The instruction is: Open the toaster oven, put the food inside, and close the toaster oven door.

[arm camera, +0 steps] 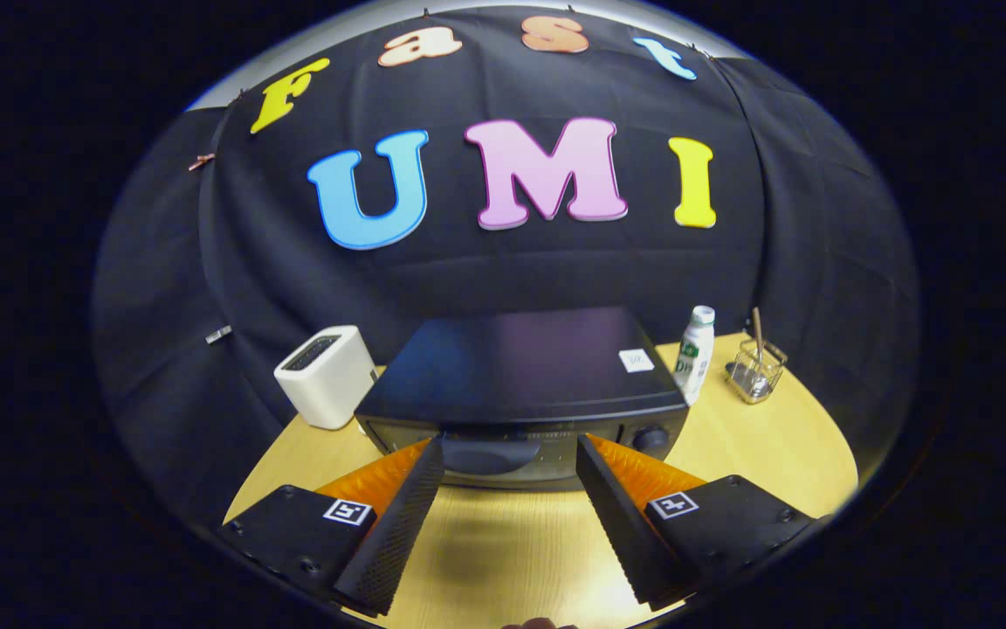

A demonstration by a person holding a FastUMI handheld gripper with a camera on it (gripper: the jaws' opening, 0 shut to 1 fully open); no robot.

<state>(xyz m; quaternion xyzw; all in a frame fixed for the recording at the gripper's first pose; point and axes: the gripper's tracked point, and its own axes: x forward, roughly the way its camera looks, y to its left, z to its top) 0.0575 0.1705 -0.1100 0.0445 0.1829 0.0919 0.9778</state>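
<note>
A black toaster oven stands on the wooden table, its door shut, just ahead of my fingers. Its door handle lies between the two fingertips and a little beyond them. A round knob sits on the front to the right of the door. My gripper is open, its fingers spread wide with nothing between them, held above the table in front of the oven. I cannot see the food.
A white slot toaster stands left of the oven. To the oven's right are a white bottle and a glass jar holding a stick. Bare tabletop lies beneath my fingers.
</note>
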